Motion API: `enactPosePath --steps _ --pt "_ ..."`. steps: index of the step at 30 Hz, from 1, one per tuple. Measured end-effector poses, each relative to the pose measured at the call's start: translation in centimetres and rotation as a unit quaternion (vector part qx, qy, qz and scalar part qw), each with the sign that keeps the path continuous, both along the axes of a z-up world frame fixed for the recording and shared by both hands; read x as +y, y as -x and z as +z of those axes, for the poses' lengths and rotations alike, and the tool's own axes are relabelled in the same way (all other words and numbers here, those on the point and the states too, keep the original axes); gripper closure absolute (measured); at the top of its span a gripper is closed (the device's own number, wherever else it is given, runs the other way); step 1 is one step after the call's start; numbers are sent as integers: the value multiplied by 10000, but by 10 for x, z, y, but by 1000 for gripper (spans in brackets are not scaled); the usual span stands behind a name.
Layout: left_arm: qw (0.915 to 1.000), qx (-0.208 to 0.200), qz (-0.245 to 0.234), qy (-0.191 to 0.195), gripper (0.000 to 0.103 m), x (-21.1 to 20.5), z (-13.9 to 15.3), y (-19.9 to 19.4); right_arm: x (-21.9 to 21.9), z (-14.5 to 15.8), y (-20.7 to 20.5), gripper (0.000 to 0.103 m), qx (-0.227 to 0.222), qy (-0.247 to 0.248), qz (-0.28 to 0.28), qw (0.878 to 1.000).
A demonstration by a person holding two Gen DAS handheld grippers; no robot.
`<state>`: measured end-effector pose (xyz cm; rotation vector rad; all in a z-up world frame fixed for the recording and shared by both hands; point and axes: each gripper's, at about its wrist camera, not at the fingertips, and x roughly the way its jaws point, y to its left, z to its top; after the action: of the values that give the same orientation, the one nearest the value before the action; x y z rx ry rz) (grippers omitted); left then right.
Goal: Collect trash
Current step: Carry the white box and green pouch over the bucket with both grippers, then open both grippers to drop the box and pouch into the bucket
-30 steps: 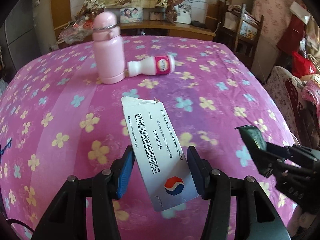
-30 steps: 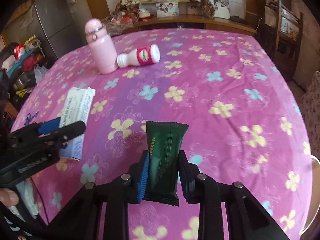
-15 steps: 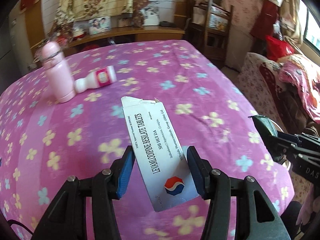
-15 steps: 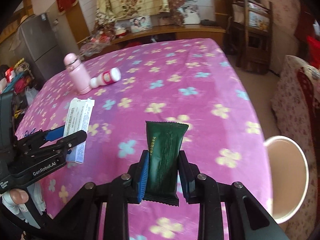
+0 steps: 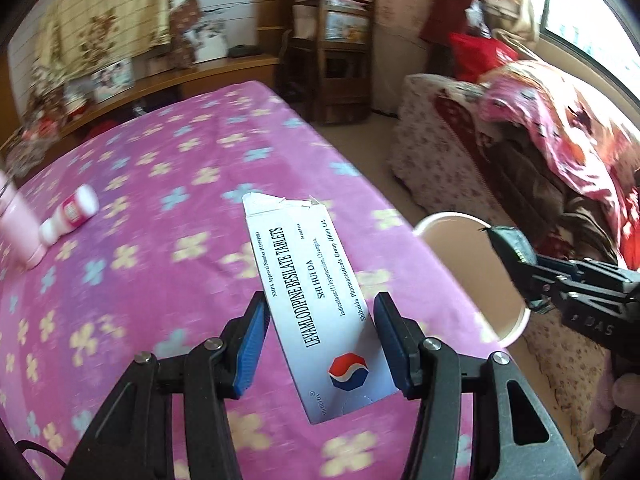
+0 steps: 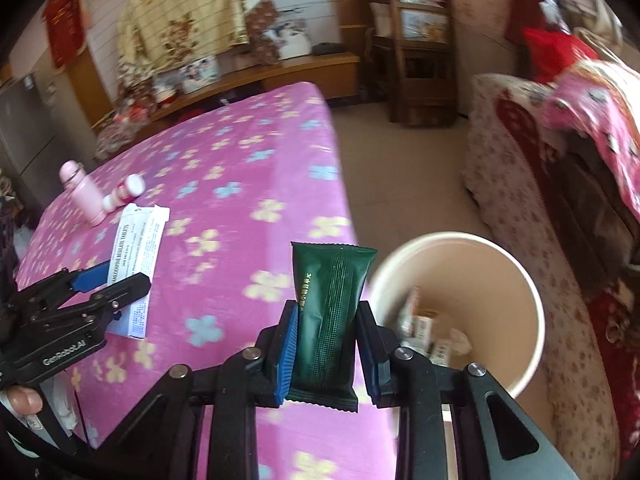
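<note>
Left claw [image 5: 320, 340]: clenched on the white tablet carton [image 5: 308, 300], blue pads against both long edges. The carton stands tilted up the centre of the left wrist frame, torn flap at its top, printed face toward the camera.

Right claw [image 6: 327, 348]: clenched on the dark green sachet [image 6: 326, 320], which stands upright at the lower centre of the right wrist frame, its sealed top edge above the pads.

Cream waste bin [image 6: 532, 292]: right of the sachet in the right wrist frame, on the floor just beside the table edge, rim open toward the camera. Crumpled paper and small packets lie at its bottom. In the left wrist frame the same bin [image 5: 516, 320] shows at middle right, partly behind my right claw [image 5: 516, 256].

Table [image 6: 240, 184], pink floral cloth: fills the left half of both frames. At its far left a pink flask [image 6: 82, 196] stands upright, with a small white bottle [image 6: 126, 192] with a red label lying on its side touching or just beside it. Both are blurred in the left wrist frame.

My left claw [image 6: 108, 284] and carton [image 6: 138, 264] also appear at the left of the right wrist frame, a fingertip below them at the edge.
</note>
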<state>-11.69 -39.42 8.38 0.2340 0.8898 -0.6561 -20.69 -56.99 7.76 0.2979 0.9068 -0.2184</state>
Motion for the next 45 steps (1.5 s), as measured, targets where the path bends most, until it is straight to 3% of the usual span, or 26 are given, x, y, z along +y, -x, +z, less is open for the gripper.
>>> enactPosePath --steps 11,17,31,45 --pt "9972 185 -722 -114 48 -95 -19 28 -80 -39 42 73 248 -258 -800 9961" --pt "9951 283 -934 -182 48 -125 -32 37 -104 -58 52 73 325 -392 -1047 9932" --pt "9932 490 -1034 -228 48 -149 -54 32 -126 -85 56 73 423 -589 -1248 9895" --pt "9912 673 -1132 -144 47 -158 -59 30 -133 -95 51 70 455 -705 -1348 9873"
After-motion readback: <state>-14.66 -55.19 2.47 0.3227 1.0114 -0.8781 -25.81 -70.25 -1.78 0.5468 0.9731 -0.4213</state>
